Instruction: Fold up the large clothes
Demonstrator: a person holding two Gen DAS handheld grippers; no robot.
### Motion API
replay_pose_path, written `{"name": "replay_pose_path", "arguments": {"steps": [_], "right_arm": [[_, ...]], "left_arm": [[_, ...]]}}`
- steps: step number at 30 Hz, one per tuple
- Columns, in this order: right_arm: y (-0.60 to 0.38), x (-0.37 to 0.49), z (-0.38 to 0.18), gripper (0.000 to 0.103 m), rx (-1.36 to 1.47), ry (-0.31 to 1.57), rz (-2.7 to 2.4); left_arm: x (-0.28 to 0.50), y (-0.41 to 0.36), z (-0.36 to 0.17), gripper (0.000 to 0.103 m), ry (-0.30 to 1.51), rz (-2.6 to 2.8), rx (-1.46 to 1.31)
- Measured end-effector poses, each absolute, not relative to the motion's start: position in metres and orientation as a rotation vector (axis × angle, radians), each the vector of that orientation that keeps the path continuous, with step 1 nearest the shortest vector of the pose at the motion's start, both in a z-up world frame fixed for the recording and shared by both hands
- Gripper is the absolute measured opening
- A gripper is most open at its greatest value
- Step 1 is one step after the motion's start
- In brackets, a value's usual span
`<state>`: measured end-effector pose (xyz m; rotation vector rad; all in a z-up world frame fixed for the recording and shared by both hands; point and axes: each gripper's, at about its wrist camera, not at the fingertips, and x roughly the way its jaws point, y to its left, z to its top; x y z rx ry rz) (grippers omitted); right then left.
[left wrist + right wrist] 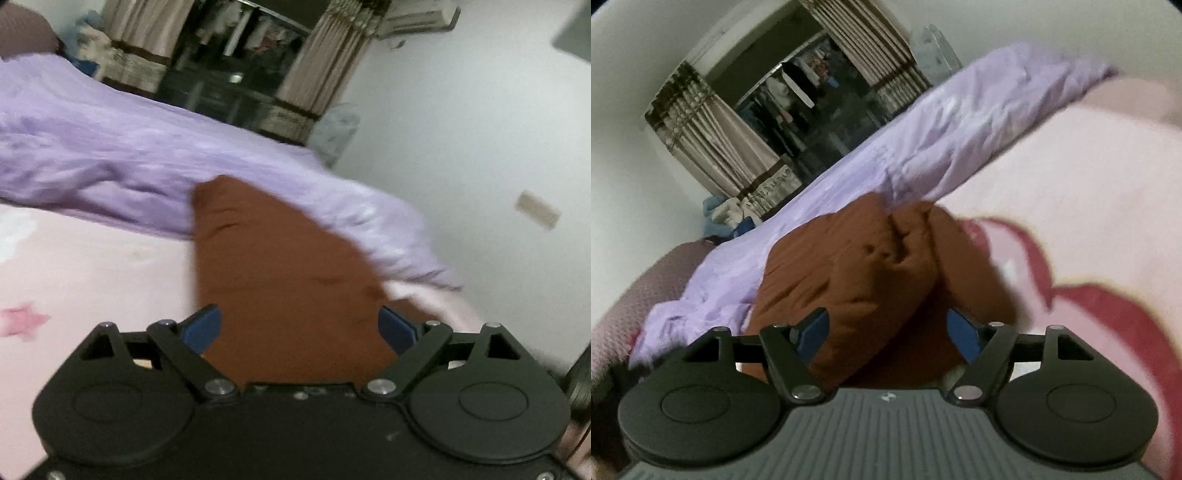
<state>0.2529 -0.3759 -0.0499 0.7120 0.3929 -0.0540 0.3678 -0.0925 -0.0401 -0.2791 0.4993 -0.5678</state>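
Up close in the left wrist view, the left gripper (299, 328) stands with its blue-padded fingers (205, 326) spread wide, black linkage arms angling out from a smooth black housing with two round caps. Between the pads lies the brown garment (273, 280), a matte, soft cloth tapering to a rounded end further away; the pads do not visibly press on it. It rests on a pale pink bedsheet (92, 266) printed with a darker pink star. Beyond it a lilac quilt (110, 158) runs across the bed, crumpled and faintly glossy. Striped, pleated curtains (325, 66) frame a dark window (229, 74), and the picture is blurred.

Next, the right wrist view shows the right gripper (886, 328) likewise spread, blue pads on either side of the garment (849, 266), whose cloth here is bunched into thick, puckered folds with a deep crease down the middle. Whether the left pad touches the cloth cannot be told. The ribbed grey housing fills the bottom edge. The pink sheet (1052, 192) carries a large red curved print, and the wrinkled lilac quilt (923, 129) slants behind.
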Motion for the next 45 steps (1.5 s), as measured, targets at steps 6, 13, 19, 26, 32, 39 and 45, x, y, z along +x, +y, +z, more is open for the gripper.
{"name": "replay_pose_path", "arguments": {"steps": [6, 13, 19, 26, 32, 39, 45], "right_arm": [[-0.378, 0.295, -0.055, 0.086, 0.823, 0.443, -0.053], [-0.373, 0.319, -0.057, 0.042, 0.795, 0.477, -0.092], [-0.383, 0.283, -0.017, 0.024, 0.699, 0.294, -0.094], [-0.415, 0.299, -0.112, 0.025, 0.850, 0.410, -0.102], [-0.423, 0.298, -0.113, 0.034, 0.887, 0.402, -0.038], [-0.433, 0.278, -0.089, 0.074, 0.814, 0.391, -0.070], [-0.401, 0.281, -0.034, 0.075, 0.524, 0.426, -0.248]], "left_arm": [[0.362, -0.109, -0.084, 0.092, 0.574, -0.561, -0.156], [0.383, -0.145, -0.099, 0.079, 0.599, -0.493, -0.062], [0.393, -0.141, -0.099, 0.059, 0.563, -0.420, -0.027], [0.422, -0.132, -0.135, 0.065, 0.677, -0.380, -0.115], [0.429, -0.125, -0.131, 0.069, 0.702, -0.408, -0.125], [0.404, -0.097, -0.102, 0.065, 0.706, -0.451, -0.079], [0.416, -0.101, -0.049, 0.066, 0.591, -0.514, -0.140]]}}
